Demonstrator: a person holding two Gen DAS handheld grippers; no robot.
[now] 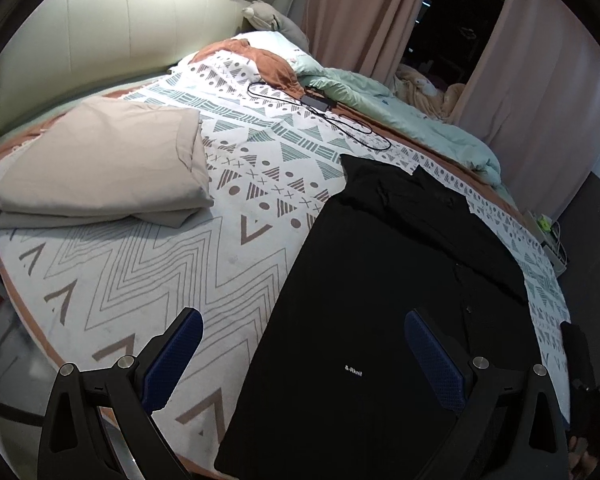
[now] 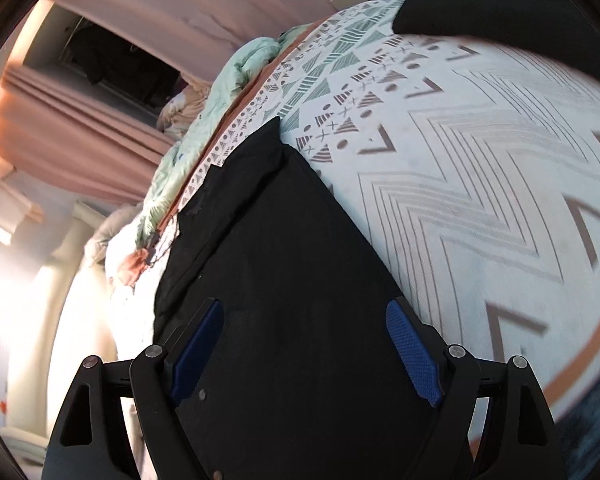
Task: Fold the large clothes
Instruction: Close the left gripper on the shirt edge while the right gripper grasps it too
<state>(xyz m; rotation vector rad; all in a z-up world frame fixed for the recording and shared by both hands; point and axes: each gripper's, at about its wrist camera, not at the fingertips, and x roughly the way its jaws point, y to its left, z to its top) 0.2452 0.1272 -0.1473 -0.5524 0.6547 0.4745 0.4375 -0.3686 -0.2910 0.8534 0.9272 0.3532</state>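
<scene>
Black shirt [image 1: 380, 300] at lower right looks soft and floppy, best grabbed at its hem corners, both grippers [image 1: 304, 360] [image 2: 304, 344] gaping wide, empty.

A black garment [image 1: 380, 300] is laid flat on the patterned bed cover [image 1: 148, 280], partly folded into a long panel. A button placket and a small white label are seen on it; its collar end appears turned under.
</scene>
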